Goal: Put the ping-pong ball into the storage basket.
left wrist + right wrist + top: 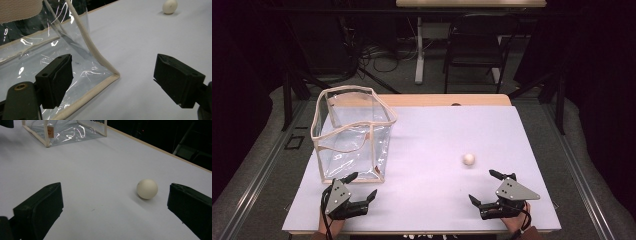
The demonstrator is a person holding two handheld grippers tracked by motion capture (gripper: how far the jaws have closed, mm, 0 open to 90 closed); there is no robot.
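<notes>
bag [353, 135] standing on the table [432, 200], left and far side | ball [469, 159] lying on the table, well right of the bag | left gripper [362, 187] sitting just before the bag's near corner, possibly touching | right gripper [482, 186] sitting just before the ball, near edge

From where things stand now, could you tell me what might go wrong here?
The ball is round and lies free on the smooth table; a nudge from one jaw of the open right claw could roll it away. The left claw is open beside the clear bag, whose soft walls might buckle if bumped.
</notes>
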